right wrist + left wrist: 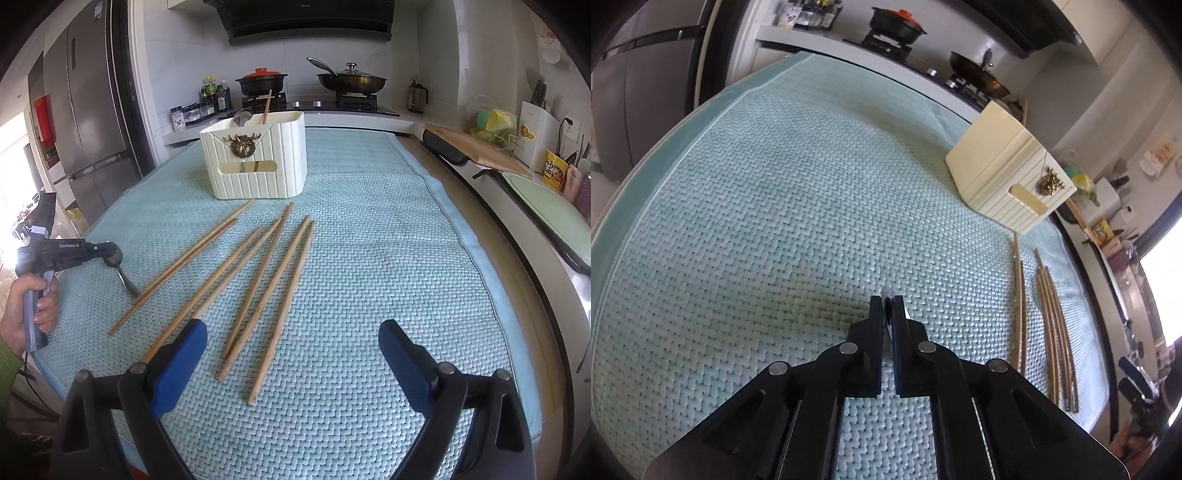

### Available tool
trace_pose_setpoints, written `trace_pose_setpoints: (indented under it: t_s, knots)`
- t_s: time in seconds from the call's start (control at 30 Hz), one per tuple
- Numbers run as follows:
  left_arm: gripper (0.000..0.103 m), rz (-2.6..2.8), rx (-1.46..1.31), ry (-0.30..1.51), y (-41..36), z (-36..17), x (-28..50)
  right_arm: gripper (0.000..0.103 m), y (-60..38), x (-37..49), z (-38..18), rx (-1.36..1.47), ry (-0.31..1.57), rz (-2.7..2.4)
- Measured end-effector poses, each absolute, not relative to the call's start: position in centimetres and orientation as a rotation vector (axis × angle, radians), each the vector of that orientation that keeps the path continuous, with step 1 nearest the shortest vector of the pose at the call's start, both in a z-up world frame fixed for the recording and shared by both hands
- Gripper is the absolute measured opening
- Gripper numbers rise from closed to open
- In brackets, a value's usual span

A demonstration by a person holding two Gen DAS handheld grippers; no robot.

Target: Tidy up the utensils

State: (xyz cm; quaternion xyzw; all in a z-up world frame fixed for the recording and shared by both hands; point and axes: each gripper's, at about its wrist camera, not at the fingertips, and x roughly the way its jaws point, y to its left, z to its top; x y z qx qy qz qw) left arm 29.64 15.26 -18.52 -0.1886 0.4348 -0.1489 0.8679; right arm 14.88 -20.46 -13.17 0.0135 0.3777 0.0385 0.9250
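My left gripper (886, 301) is shut on a metal spoon (886, 295), whose edge shows between the black fingers. In the right wrist view the left gripper (109, 254) holds the spoon (122, 275) by its bowl at the mat's left, with the handle end down on the mat. Several wooden chopsticks (258, 280) lie fanned on the teal mat (369, 258); they also show in the left wrist view (1049, 325). A cream utensil holder (258, 158) stands behind them with a spoon and a chopstick inside. My right gripper (291, 350) is open and empty above the chopsticks' near ends.
The holder also shows in the left wrist view (1008, 173). A stove with a black pot (262, 83) and a pan (351, 81) is behind the mat. A cutting board (476, 147) and a green tray (546, 206) lie on the right counter. A fridge (88, 110) stands at left.
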Motion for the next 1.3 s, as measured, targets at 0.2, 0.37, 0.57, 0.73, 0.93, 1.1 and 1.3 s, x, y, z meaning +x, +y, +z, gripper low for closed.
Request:
trace_pose_setpoints:
  t_s: [0.2,0.37,0.57,0.73,0.93,1.1,1.3]
  knots:
    - [0.0,-0.292,-0.369,0.817,14.5,-15.0,28.6,0.096,-24.2,18.4,-13.3,0.171,0.822,0.12]
    - [0.0,-0.265,-0.303,0.723,14.0,-10.9,27.4,0.051,-27.1,24.9,-14.6,0.29,0.94,0.155]
    - [0.0,-0.228,-0.214,0.662,13.6,-8.5,26.5,0.03,-26.2,32.7,-17.2,0.342,1.103,0.196]
    - [0.0,-0.221,-0.202,0.644,13.8,-7.6,26.2,0.014,-24.2,35.6,-18.8,0.244,1.185,0.152]
    - [0.0,-0.215,-0.178,0.644,13.3,-7.4,26.1,0.013,-21.7,37.2,-18.7,0.137,1.248,0.125]
    - [0.0,-0.224,-0.153,0.649,12.2,-7.3,26.4,0.008,-19.8,38.4,-19.0,0.084,1.25,0.116]
    - [0.0,-0.22,-0.089,0.629,11.3,-5.8,25.9,0.006,-21.5,37.3,-17.5,0.199,1.123,0.162]
